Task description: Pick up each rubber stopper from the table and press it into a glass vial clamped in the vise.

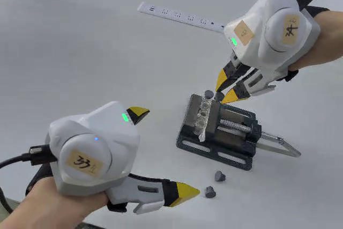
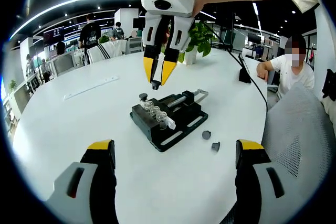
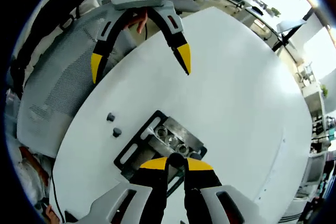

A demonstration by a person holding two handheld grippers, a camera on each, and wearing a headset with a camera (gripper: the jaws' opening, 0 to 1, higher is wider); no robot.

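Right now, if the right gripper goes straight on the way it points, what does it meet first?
Most likely the glass vials clamped in the vise; the right gripper holds a rubber stopper just above them. Depth is unclear.

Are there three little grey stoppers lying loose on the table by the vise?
No, just two small grey rubber stoppers lie loose on the white table beside the black metal vise.

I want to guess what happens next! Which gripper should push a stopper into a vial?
Right. The right gripper is shut on a stopper just above the vials in the vise; the left gripper is open, empty, farther back.
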